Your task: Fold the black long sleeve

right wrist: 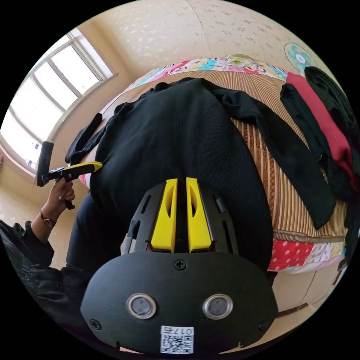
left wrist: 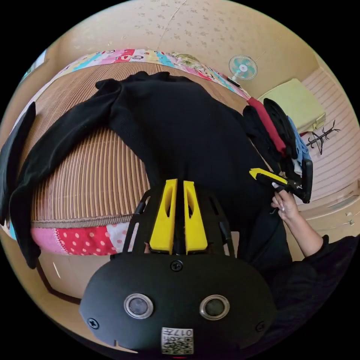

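Left gripper view shows your left tongs (left wrist: 179, 183) closed to a narrow slit, as are the right tongs (right wrist: 182, 182), both empty above the black long sleeve (left wrist: 180, 123) spread beyond them on the bed (left wrist: 93, 168); soft, limp knit, so pinch the hem corners.

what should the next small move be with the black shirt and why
Probably lift the hem and carry it toward the collar. Both the left gripper and right gripper look closed at the hem of the black long sleeve, which lies spread flat on the mat.
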`<state>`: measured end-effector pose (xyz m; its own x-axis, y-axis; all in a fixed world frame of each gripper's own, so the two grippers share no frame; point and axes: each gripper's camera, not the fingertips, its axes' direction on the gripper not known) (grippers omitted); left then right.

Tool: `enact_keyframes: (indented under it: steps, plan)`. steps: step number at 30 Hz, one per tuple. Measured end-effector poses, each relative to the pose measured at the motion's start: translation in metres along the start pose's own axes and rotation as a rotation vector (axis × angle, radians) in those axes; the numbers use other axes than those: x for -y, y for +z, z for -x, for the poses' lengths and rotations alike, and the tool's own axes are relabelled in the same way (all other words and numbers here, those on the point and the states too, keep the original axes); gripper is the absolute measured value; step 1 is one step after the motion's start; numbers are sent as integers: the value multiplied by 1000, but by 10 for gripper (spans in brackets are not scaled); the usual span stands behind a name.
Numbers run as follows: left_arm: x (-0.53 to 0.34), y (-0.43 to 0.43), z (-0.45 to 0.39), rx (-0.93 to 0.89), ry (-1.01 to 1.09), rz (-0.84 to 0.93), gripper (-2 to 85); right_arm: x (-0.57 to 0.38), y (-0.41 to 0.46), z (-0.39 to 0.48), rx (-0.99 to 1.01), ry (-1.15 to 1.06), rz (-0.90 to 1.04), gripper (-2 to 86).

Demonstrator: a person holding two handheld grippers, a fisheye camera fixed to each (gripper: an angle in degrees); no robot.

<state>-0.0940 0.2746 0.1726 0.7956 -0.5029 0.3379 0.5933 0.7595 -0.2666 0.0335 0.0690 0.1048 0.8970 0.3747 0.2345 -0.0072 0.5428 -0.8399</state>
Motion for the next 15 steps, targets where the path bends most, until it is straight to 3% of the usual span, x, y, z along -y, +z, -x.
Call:
enact_keyframes:
  steps: [4, 6, 9, 12, 15]
  plan:
    - [-43, -48, 40, -112, -200, -134, 47, -17, -23, -13, 62, 83, 23, 32]
    - [-84, -83, 112, -275, -528, -323, 115, -17, -27, -16, 50, 50, 25, 29]
    - [-139, -112, 201, -415, -859, -618, 153, -6, -32, -32, 89, 71, 64, 26]
    - [-158, -138, 256, -405, -1013, -774, 161, 5, -38, -54, 158, 103, 108, 23]
    - [-140, -142, 292, -391, -1073, -763, 166, 6, -47, -75, 228, 140, 107, 22]
